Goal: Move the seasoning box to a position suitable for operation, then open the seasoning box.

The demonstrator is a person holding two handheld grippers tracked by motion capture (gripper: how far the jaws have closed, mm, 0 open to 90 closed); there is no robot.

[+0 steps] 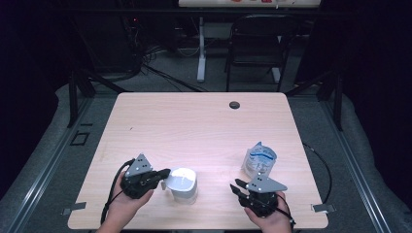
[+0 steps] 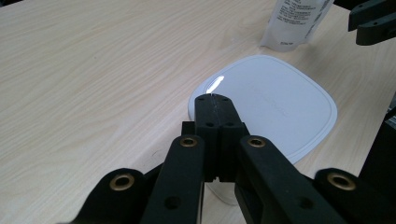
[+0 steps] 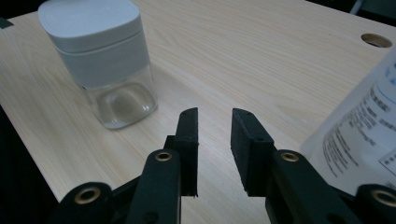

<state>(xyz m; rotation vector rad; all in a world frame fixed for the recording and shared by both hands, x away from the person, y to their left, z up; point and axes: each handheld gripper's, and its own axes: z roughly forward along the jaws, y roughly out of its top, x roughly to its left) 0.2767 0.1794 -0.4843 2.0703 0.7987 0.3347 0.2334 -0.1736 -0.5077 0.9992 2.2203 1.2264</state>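
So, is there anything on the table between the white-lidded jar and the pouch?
No. In the high view, bare wooden table separates the white-lidded jar from the pouch. The right gripper view shows the same bare stretch.

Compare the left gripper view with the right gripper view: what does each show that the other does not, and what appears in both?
The left gripper view alone looks down on the container's white lid from above, with the left gripper shut at the lid's edge, and the right gripper's jaw tips at the top right corner.

The right gripper view alone gives the container's clear glass body, seemingly empty, the table's round cable hole, and the right gripper with a gap between its jaws and nothing in it.

Both share the wooden table, the lidded container and the printed white pouch.
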